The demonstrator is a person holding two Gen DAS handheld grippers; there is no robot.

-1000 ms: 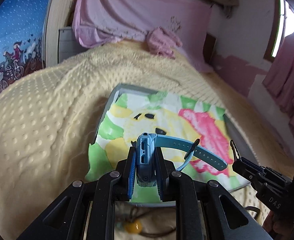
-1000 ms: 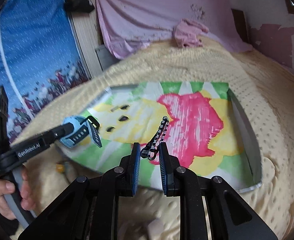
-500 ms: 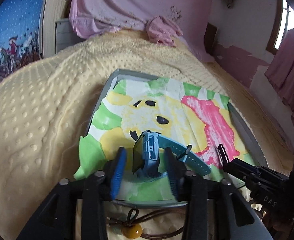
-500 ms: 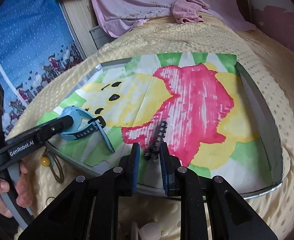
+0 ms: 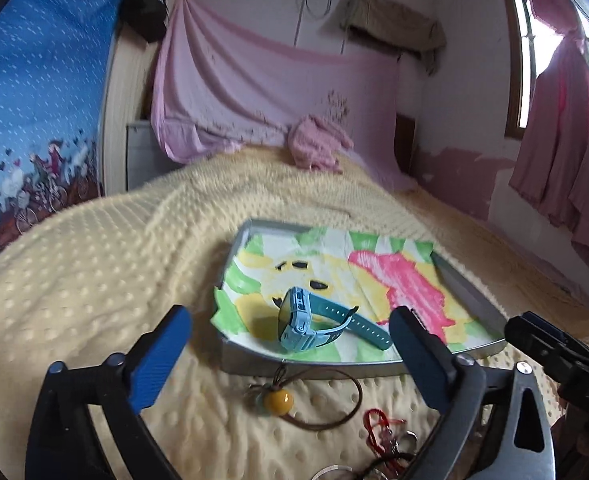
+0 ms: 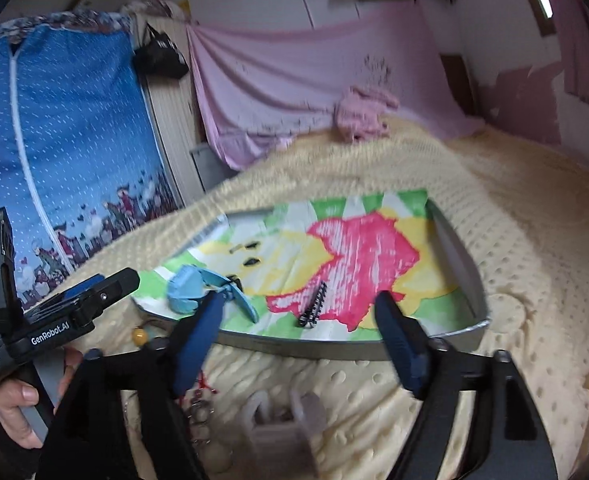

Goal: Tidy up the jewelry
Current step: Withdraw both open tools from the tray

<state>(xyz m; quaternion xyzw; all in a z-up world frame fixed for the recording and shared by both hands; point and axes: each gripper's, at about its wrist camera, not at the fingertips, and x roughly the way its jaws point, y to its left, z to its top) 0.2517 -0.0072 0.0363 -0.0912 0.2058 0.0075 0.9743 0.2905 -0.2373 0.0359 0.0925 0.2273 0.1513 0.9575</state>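
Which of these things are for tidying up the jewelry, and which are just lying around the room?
For the job:
- blue watch, in the tray
- black bracelet, in the tray too
- yellow bead necklace, on the blanket
- red cord, also on the blanket

Just lying about:
- pink cloth
- blue hanging

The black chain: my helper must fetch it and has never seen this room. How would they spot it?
On the yellow bedspread lies a metal tray lined with a bright painted sheet. The black chain lies straight on the pink patch near the front rim, right of the blue watch: small, dark and beaded, no strap.
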